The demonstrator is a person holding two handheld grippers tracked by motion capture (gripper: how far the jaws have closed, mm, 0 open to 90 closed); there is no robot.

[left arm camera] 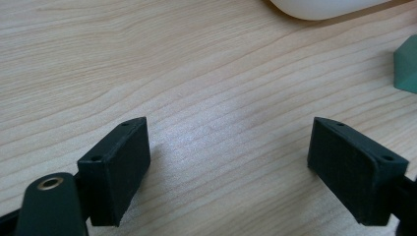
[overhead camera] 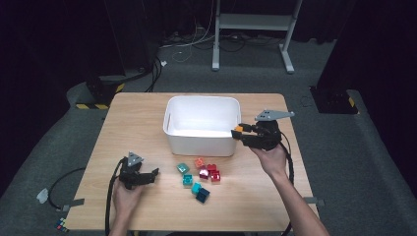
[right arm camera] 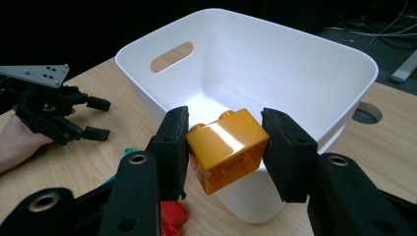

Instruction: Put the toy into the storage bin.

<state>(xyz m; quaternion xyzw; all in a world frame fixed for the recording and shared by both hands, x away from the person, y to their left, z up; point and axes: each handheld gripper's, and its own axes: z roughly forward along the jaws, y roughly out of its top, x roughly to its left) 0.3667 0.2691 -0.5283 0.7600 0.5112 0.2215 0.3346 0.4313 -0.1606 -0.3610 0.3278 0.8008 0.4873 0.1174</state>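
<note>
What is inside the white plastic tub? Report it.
The white plastic tub shows bare white walls and a bare floor patch in the right gripper view. The orange plastic brick, clamped in the right gripper at the near rim, covers part of the floor there.

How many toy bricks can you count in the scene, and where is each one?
8. One orange brick is gripped by the right claw at the white tub rim. Seven lie clustered on the table: three teal, one dark blue, one orange-red, two red. Others may be hidden.
</note>
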